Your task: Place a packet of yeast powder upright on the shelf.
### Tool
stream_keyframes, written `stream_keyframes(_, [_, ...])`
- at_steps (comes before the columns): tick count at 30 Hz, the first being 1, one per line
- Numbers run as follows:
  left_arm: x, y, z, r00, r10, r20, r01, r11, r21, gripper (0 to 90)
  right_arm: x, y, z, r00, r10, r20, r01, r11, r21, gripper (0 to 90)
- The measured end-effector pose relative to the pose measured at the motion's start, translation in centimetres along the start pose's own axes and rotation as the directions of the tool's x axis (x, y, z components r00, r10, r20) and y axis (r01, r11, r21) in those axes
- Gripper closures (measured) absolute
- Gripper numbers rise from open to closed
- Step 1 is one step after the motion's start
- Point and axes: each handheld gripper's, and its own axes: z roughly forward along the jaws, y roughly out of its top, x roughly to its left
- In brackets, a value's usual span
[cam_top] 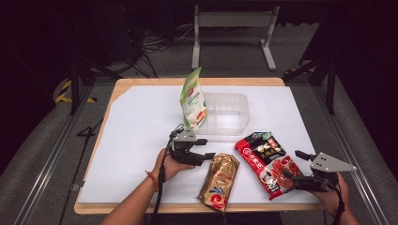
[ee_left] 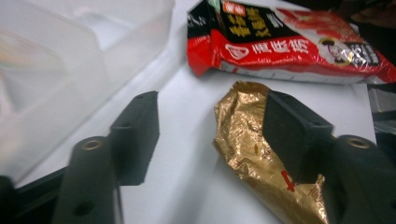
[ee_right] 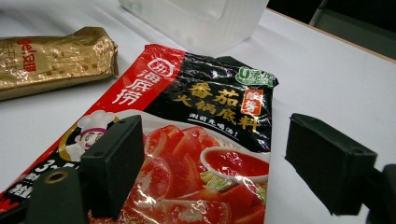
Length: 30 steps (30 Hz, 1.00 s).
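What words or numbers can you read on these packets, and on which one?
Red packet: "海底捞", "番茄火锅底料", plus a green badge and small white line too small to read.
Gold packet: red lettering, cut off and blurred, unreadable.
Green-and-white bag: print too small to read.
Floor: a "4".

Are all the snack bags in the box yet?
Not yet. One is: the green-and-white packet stands in the clear plastic tub. The left gripper, open, reaches at the gold packet on the table. The red tomato soup-base packet lies by the open right gripper, not gripped.
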Motion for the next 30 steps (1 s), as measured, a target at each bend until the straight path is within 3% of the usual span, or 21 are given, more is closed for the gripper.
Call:
stream_keyframes(4, [-0.1, 0.1, 1.7, 0.9991, -0.012, 0.040, 0.010, 0.9988, 0.048, 31.8, 0.0, -0.1, -0.1, 1.0000, 0.003, -0.002, -0.003, 1.000, 0.001, 19.9])
stream_keyframes(13, [0.2, 0.4, 4.2, 0.9966, -0.034, 0.075, 0.026, 0.9929, 0.116, 26.8, 0.0, -0.1, -0.1, 1.0000, 0.006, -0.007, -0.006, 1.000, 0.004, 19.8])
stream_keyframes(20, [0.2, 0.2, 5.0, 0.9874, -0.073, 0.141, 0.053, 0.9890, 0.138, 27.0, 0.2, -0.1, 0.0, 0.9999, -0.005, -0.013, 0.005, 1.000, 0.010, 19.8])
stream_keyframes(23, [-0.1, 0.3, 5.2, 0.9796, -0.068, 0.189, 0.039, 0.9873, 0.154, 30.5, 0.1, -0.1, -0.1, 0.9999, -0.005, -0.013, 0.005, 1.000, 0.007, 20.0])
stream_keyframes(24, [-0.3, 0.3, 5.2, 0.9785, -0.064, 0.196, 0.035, 0.9887, 0.146, 36.4, 0.1, -0.1, -0.1, 0.9999, -0.005, -0.014, 0.005, 1.000, 0.006, 20.0])
stream_keyframes(26, [-0.5, 0.3, 5.3, 0.9809, -0.063, 0.184, 0.037, 0.9890, 0.143, 39.5, 0.1, -0.1, 0.0, 0.9999, -0.003, -0.015, 0.003, 1.000, 0.010, 20.0])
stream_keyframes(30, [-0.4, 0.2, 4.9, 0.9852, -0.077, 0.153, 0.061, 0.9921, 0.109, 58.9, 0.1, -0.1, 0.1, 0.9998, -0.006, -0.019, 0.006, 1.000, 0.016, 19.8])
